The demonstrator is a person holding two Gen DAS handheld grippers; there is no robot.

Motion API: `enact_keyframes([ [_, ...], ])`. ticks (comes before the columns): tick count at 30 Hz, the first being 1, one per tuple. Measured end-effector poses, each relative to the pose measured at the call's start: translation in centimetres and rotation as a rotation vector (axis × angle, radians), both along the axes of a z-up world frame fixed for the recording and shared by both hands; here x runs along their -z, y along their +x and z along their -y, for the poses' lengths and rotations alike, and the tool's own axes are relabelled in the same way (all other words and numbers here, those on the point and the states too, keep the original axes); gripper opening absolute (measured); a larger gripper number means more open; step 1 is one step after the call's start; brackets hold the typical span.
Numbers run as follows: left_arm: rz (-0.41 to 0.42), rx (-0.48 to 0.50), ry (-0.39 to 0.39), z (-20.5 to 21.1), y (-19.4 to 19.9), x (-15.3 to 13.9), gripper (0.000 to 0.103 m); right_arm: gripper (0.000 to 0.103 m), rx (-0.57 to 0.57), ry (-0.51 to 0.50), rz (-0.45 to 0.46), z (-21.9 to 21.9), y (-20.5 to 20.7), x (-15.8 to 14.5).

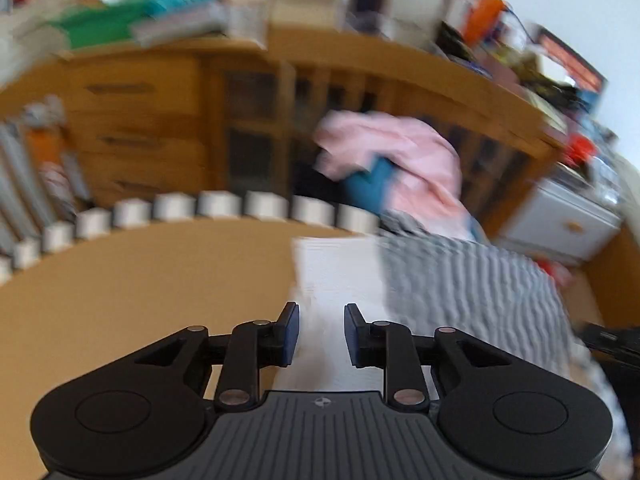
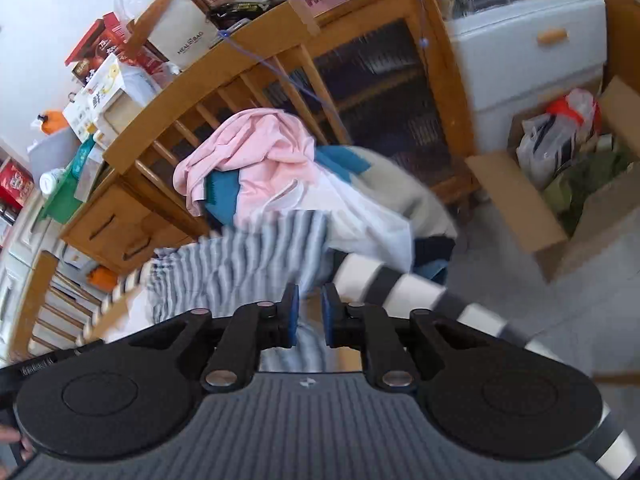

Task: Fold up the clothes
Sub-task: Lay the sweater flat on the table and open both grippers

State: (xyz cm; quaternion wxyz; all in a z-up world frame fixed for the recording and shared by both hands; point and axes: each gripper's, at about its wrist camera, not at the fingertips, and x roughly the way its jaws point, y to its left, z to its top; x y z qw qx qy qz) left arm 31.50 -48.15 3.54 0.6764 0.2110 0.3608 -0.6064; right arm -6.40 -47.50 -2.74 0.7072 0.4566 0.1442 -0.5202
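Observation:
A grey-and-white striped garment (image 1: 472,288) lies over the right part of the brown table (image 1: 140,288), with a plain white part (image 1: 340,280) beside it. My left gripper (image 1: 322,334) is open above that white part, holding nothing. In the right wrist view the striped garment (image 2: 248,268) hangs blurred in front of my right gripper (image 2: 310,314), whose jaws stand a narrow gap apart with striped cloth between them; whether they pinch it is unclear. A pile of pink (image 2: 260,152), teal and white clothes sits behind the table.
The table edge carries black-and-white blocks (image 1: 224,204). A wooden cabinet (image 1: 160,120) with clutter on top stands behind. A white drawer unit (image 2: 532,48) and an open cardboard box (image 2: 532,216) of bags stand on the floor at right.

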Motion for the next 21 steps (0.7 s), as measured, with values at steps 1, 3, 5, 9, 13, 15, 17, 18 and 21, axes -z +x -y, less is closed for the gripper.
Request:
enact_keyframes([
  [1,0.006,0.01,-0.046,-1.0,0.1,-0.3,0.027,0.019,-0.034,-0.04,-0.033,-0.6,-0.2,-0.3],
  [3,0.008,0.039,-0.125,-2.9,0.1,-0.9,0.027,0.022,-0.115,-0.121,-0.118,-2.3,0.2,-1.1],
  [5,-0.025,0.133,-0.145,-4.4,-1.7,-0.8,0.027,0.022,-0.197,-0.158,-0.127,-3.8,1.5,-1.3],
  [9,0.073,0.292,-0.148,-5.7,-7.2,2.2,0.027,0.02,-0.312,-0.218,-0.255,-6.1,5.8,0.0],
  [13,0.079,0.281,-0.041,-5.7,-7.8,5.4,0.026,0.013,-0.293,-0.155,-0.319,-7.5,6.1,1.5],
  [15,0.055,0.264,-0.061,-6.4,-6.9,5.7,0.019,0.012,-0.282,-0.14,-0.329,-8.4,5.6,1.8],
  [17,0.016,0.241,-0.054,-6.3,-6.5,5.1,0.019,0.012,-0.293,-0.136,-0.357,-9.0,5.7,1.7],
  [18,0.002,0.232,-0.063,-6.4,-6.4,4.7,0.019,0.015,-0.3,-0.142,-0.373,-9.2,6.1,1.4],
  [21,0.026,0.228,-0.113,-6.0,-7.0,3.8,0.019,0.017,-0.289,-0.243,-0.363,-10.0,7.1,0.1],
])
